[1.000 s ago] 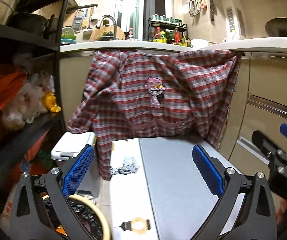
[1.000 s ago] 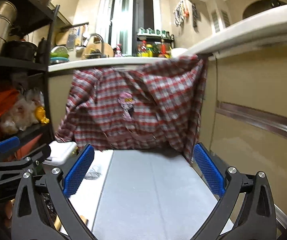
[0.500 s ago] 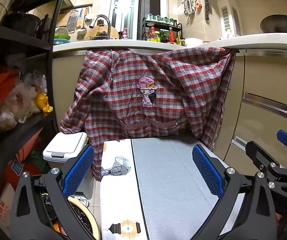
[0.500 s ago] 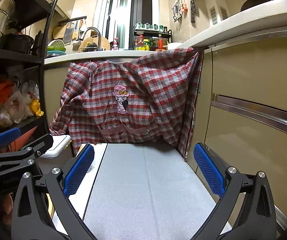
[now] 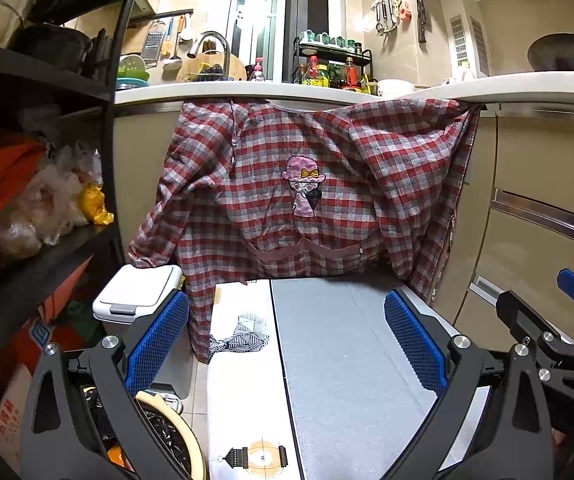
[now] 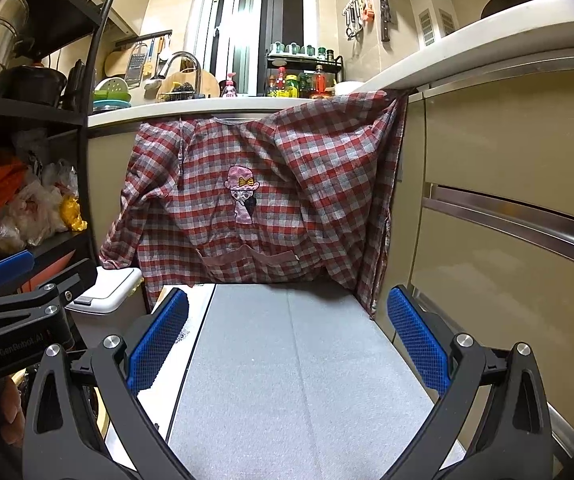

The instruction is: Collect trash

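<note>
A red checked shirt [image 5: 307, 200] hangs from the front edge of the worktop [image 5: 247, 90]. A grey mat [image 6: 299, 376] lies below it. A black shelf rack [image 5: 39, 80] at left holds pots [image 5: 53, 44] and plastic bags [image 5: 43, 208]. A tap [image 5: 211, 46] stands on the worktop.

Both wrist views face the plaid shirt [image 5: 307, 200] from low, side by side.

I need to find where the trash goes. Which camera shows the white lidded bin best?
The left wrist view: the white lidded bin shows its whole lid and front beside the plaid shirt. In the right wrist view the left gripper covers part of it.
</note>
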A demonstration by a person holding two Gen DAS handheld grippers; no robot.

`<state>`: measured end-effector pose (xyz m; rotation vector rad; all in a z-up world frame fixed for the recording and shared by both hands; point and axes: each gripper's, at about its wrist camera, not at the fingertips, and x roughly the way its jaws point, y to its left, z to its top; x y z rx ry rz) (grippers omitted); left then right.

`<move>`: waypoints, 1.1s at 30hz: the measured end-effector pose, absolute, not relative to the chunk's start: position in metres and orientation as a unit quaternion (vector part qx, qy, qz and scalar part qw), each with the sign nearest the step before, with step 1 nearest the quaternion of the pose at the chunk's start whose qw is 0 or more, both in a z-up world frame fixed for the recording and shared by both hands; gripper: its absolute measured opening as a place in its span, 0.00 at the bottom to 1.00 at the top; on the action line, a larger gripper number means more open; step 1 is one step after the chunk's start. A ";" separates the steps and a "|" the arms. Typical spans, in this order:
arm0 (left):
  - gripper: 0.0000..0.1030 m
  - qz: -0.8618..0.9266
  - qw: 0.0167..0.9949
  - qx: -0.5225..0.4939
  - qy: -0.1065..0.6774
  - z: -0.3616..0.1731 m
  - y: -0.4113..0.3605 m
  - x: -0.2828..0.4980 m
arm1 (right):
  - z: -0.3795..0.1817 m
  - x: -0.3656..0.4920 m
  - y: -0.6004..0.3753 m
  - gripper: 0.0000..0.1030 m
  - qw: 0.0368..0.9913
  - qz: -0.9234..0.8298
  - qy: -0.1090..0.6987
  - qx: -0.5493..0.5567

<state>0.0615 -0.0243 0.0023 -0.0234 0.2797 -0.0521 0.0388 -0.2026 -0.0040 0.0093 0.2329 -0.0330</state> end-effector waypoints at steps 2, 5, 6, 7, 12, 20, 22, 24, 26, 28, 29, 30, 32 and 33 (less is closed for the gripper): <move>0.93 -0.026 0.990 -0.013 0.140 0.002 -0.025 0.062 | -0.004 0.039 -0.202 0.95 0.993 -0.016 0.116 0.004; 0.93 -0.027 0.990 -0.011 0.141 0.002 -0.025 0.063 | -0.004 0.040 -0.202 0.95 0.993 -0.016 0.118 0.004; 0.93 -0.027 0.990 -0.011 0.141 0.002 -0.025 0.063 | -0.004 0.040 -0.202 0.95 0.993 -0.015 0.118 0.004; 0.93 -0.028 0.990 -0.011 0.141 0.001 -0.025 0.062 | -0.005 0.041 -0.201 0.95 0.993 -0.015 0.119 0.004; 0.93 -0.032 0.989 -0.007 0.143 0.000 -0.025 0.063 | -0.006 0.040 -0.200 0.95 0.993 -0.013 0.117 0.003; 0.93 -0.035 0.989 -0.011 0.146 -0.001 -0.022 0.063 | -0.006 0.040 -0.200 0.95 0.993 -0.014 0.117 0.005; 0.93 -0.036 0.989 -0.011 0.146 -0.001 -0.022 0.063 | -0.006 0.040 -0.201 0.95 0.993 -0.013 0.118 0.004; 0.93 -0.034 0.989 -0.010 0.145 -0.001 -0.023 0.063 | -0.006 0.040 -0.200 0.95 0.993 -0.012 0.118 0.004; 0.93 -0.033 0.989 -0.008 0.143 -0.001 -0.023 0.063 | -0.006 0.039 -0.200 0.95 0.993 -0.013 0.117 0.002; 0.93 -0.036 0.989 -0.005 0.142 -0.001 -0.023 0.062 | -0.006 0.039 -0.199 0.95 0.993 -0.013 0.117 0.004; 0.93 -0.036 0.989 -0.004 0.140 -0.001 -0.023 0.062 | -0.006 0.039 -0.200 0.95 0.993 -0.014 0.117 0.004; 0.93 -0.035 0.990 -0.001 0.139 0.000 -0.023 0.061 | -0.006 0.039 -0.199 0.95 0.993 -0.014 0.117 0.004; 0.93 -0.035 0.990 0.001 0.137 0.000 -0.024 0.060 | -0.006 0.039 -0.199 0.95 0.993 -0.014 0.118 0.005; 0.93 -0.036 0.990 0.002 0.137 0.000 -0.025 0.060 | -0.006 0.039 -0.200 0.95 0.993 -0.014 0.117 0.005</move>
